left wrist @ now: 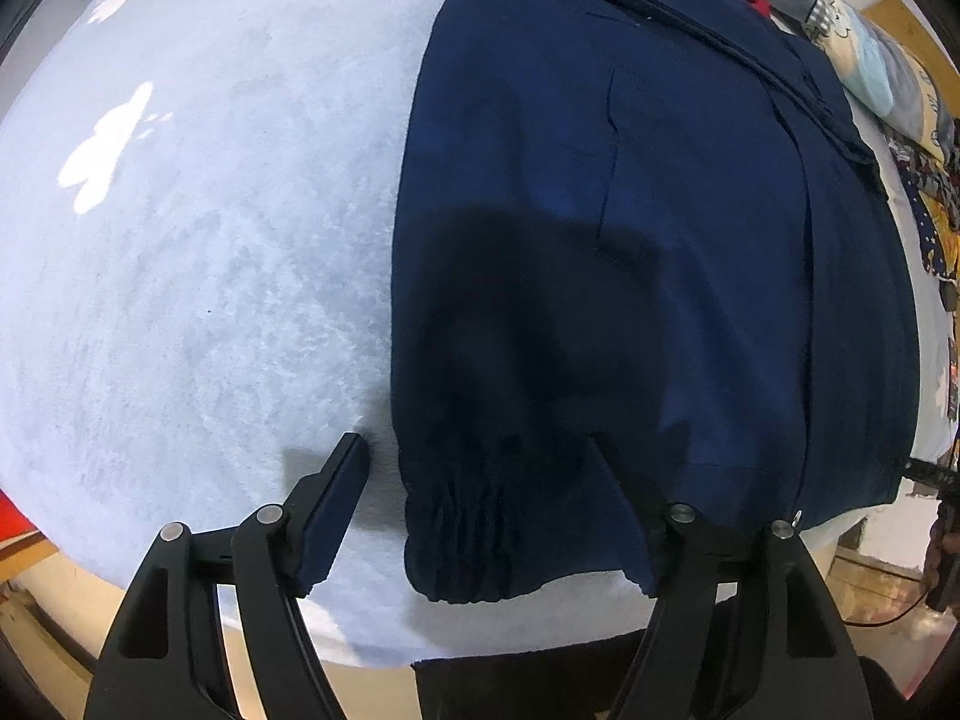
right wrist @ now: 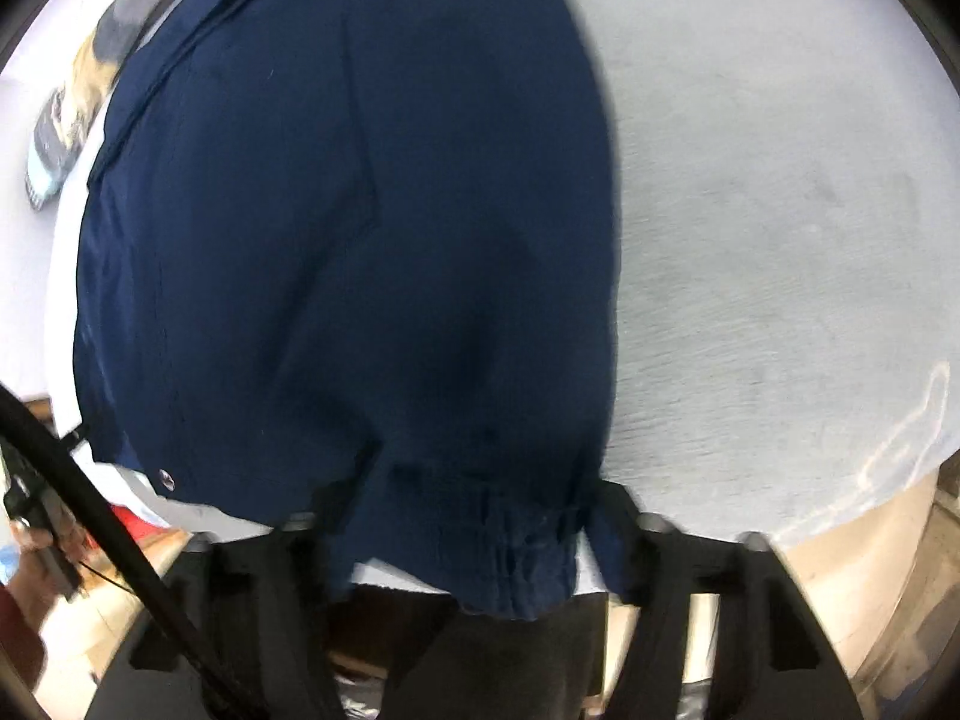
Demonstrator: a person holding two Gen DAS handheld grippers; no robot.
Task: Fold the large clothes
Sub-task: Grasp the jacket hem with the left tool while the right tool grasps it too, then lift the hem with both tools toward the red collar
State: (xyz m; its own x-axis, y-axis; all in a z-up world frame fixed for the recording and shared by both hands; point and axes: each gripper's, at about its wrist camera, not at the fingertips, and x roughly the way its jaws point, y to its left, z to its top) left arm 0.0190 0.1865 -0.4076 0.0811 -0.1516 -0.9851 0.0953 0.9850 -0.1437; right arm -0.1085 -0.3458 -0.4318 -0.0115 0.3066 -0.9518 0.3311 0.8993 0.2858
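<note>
Left wrist: left gripper [left wrist: 474,450] points down, jaws wide astride jacket [left wrist: 630,210] hem; right gripper [right wrist: 474,492] likewise.

Pale blue, fuzzy-textured table cover [left wrist: 198,276] spread across the work surface, with bright patches of light near its left side in the left wrist view. Lying flat on it, a navy blue jacket [left wrist: 630,240], folded lengthwise, elastic gathered hem hanging over the near edge. Beyond the jacket's collar end, a loose heap of patterned clothes [left wrist: 888,78] in light blue, grey, yellow and red. Same cover [right wrist: 780,240], bare and blurred, to the right of the jacket [right wrist: 360,240] in the right wrist view.
</note>
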